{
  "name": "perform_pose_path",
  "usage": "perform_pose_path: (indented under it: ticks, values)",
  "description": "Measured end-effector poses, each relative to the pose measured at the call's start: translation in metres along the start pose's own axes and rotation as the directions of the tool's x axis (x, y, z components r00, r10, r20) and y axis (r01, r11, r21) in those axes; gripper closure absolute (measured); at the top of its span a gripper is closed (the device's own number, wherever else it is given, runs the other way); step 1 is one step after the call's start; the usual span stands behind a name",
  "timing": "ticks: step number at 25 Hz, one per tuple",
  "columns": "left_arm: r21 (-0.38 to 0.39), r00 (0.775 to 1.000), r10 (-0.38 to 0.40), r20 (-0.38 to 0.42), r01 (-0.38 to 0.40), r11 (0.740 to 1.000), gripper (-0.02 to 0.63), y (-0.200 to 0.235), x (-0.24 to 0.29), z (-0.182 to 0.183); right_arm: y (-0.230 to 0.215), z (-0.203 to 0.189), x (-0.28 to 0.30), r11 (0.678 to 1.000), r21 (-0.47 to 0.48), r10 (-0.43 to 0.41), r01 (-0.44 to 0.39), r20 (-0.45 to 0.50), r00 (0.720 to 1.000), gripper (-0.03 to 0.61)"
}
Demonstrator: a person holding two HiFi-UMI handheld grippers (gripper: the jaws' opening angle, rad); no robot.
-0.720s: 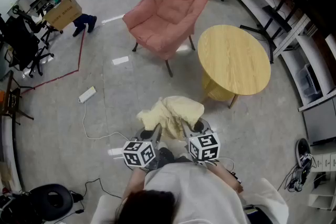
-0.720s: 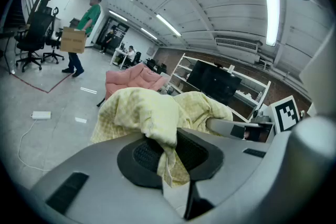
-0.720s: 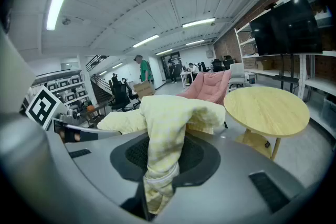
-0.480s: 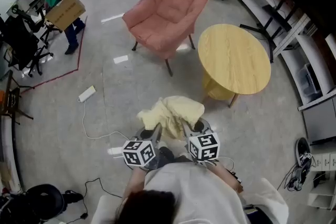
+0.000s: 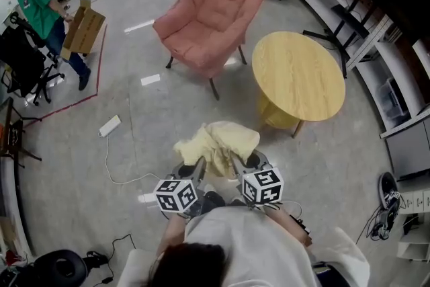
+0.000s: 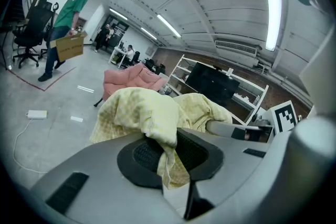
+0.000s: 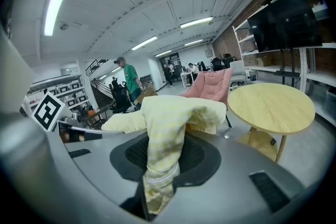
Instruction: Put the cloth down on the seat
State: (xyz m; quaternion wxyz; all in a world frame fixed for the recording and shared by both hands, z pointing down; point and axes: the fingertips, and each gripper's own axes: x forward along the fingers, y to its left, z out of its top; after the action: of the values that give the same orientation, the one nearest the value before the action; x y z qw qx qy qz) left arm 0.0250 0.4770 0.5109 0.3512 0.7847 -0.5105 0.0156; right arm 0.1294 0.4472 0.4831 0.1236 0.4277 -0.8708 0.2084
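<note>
Over at the upper left of the head view, the person in a green shirt (image 5: 37,7) carrying a brown cardboard box (image 5: 84,30) has walked further towards the left edge since the earlier frames, while the two grippers and their load sit in the same spot at lower centre. Both grippers are side by side just above the wearer's grey-clad shoulders, each with its black-and-white marker cube, left (image 5: 177,195) and right (image 5: 262,186).

A crumpled pale yellow cloth (image 5: 218,144) is bunched between and above them, held off the grey floor (image 5: 134,97). The left gripper (image 5: 199,166) has its fingers (image 6: 105,176) closed on one edge of the cloth, with a fold pinched between the black pads and a strip hanging down in the left gripper view. The right gripper (image 5: 236,163) has its fingers (image 7: 252,176) closed on another part of the cloth, which drapes over the pads and trails down in the right gripper view.

Well apart from the cloth, in the upper middle of the head view, stands a pink padded armchair (image 5: 205,17) with its seat bare. Just right of it is a round light wooden table (image 5: 299,74). A white power strip (image 5: 109,125) lies on the floor at centre left
</note>
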Motion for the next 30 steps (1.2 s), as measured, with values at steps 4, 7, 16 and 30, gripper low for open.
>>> perform_pose_path:
  ticks: [4,7,16,30]
  values:
    - [-0.006,0.999,-0.031,0.009,0.031,0.999,0.528,0.010,0.009,0.013,-0.002,0.009,0.015,1.000,-0.024,-0.017,0.017,0.013,1.000,0.468]
    - [0.013,0.999,-0.047,0.013,0.047,0.999,0.528,0.019,0.012,0.024,0.000,0.017,0.025,0.999,-0.024,-0.037,0.038,0.032,0.999,0.468]
    - [0.067,0.997,-0.082,0.009,0.081,0.994,0.528,0.040,0.022,0.057,0.002,0.038,0.054,0.999,0.029,-0.044,0.041,0.076,0.996,0.468]
    - [0.051,0.996,-0.088,0.004,0.087,0.995,0.528,0.046,0.065,0.074,-0.033,0.054,0.084,0.998,0.043,-0.054,0.051,0.064,0.996,0.468]
